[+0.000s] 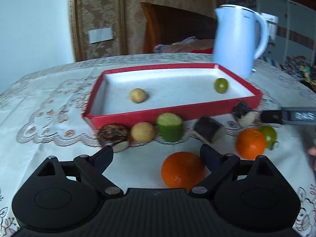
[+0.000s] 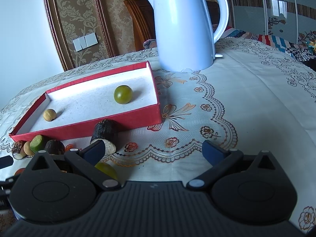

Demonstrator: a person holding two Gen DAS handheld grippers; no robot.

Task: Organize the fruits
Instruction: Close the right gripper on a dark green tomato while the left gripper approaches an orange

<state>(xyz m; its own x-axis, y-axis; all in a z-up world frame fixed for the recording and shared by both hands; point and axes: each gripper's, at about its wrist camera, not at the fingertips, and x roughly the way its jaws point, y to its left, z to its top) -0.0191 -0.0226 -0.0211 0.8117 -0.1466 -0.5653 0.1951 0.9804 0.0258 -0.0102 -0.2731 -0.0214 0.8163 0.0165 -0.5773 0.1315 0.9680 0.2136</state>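
Left gripper (image 1: pixel 157 155): jaws wide, holding nothing; orange (image 1: pixel 182 170) beside its right finger. Right gripper (image 2: pixel 155 151): jaws wide, empty. Red tray (image 1: pixel 138 116) lies ahead, containing green fruit (image 2: pixel 123 94) and tan ball (image 2: pixel 49 115)

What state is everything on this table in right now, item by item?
Shallow red cardboard box: open, lidless, holding two fruits.
Small green round fruit: inside the box.
Small tan round fruit: inside the box.
Large orange: on the cloth, between open jaws, ungripped.
White electric kettle: upright, lid closed.
Left gripper: open.
Right gripper: open, empty.
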